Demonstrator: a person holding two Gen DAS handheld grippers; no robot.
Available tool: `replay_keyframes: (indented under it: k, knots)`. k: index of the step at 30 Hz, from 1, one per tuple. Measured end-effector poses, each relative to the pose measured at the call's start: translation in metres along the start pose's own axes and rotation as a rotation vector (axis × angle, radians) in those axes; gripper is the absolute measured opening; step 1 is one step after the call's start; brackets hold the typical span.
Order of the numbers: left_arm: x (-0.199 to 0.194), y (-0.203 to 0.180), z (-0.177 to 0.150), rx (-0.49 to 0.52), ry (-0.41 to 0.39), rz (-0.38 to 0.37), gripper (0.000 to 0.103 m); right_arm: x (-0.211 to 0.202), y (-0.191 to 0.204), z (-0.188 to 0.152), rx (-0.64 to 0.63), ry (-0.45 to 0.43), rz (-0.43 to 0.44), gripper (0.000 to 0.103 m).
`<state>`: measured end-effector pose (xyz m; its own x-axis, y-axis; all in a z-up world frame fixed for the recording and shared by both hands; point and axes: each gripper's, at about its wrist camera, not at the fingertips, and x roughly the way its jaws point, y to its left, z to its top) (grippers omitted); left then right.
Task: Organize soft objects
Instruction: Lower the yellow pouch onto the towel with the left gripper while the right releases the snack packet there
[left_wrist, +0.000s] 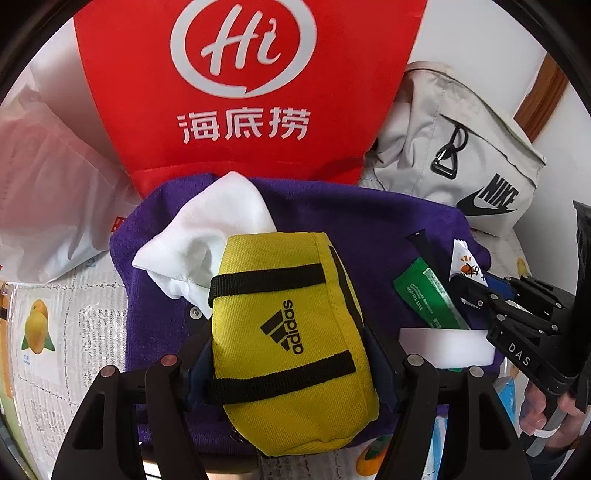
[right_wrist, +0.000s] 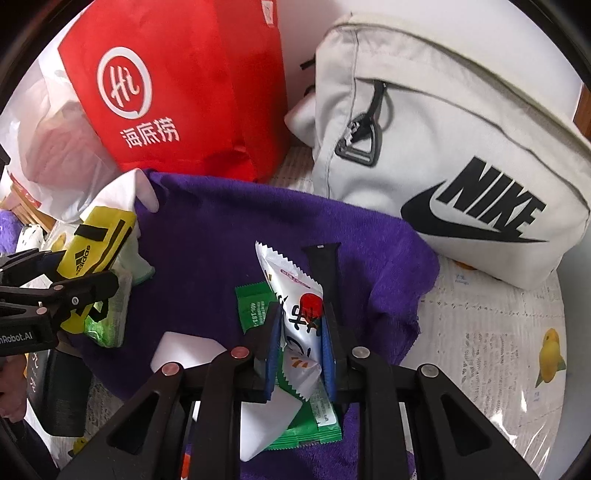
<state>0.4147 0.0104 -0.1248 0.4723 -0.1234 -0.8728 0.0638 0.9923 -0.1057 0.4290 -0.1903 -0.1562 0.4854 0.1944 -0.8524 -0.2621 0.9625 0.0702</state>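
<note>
left claw (left_wrist: 291, 332): grasping pouch (left_wrist: 291, 325)
right claw (right_wrist: 301, 343): grasping packet (right_wrist: 295, 306)
progress: early; towel (right_wrist: 229, 229) clutter centre frame unsorted

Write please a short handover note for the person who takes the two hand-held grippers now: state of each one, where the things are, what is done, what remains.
Left hand-held gripper: shut on the yellow adidas pouch, held over the purple towel.
Right hand-held gripper: shut on a white snack packet, also above the towel.
On the towel: green sachet, black strap, white cloth, white block.
Behind: red bag, grey Nike bag.
Done: both items gripped. Left: place them, then sort the rest; destination is not evident.
</note>
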Motion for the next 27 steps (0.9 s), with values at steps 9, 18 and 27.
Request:
replay_keyframes:
  k: [9, 18, 27]
  knots:
    - [0.012, -0.007, 0.003, 0.013, 0.017, 0.012, 0.071, 0.013, -0.009, -0.002, 0.037, 0.034, 0.023, 0.032]
    - [0.012, -0.008, 0.005, 0.007, 0.037, 0.008, 0.075, 0.008, -0.007, -0.001, 0.041, 0.001, 0.037, 0.063]
    - [0.002, -0.008, 0.006, -0.005, 0.041, -0.023, 0.08, -0.007, -0.009, 0.003, 0.042, -0.033, 0.045, 0.076]
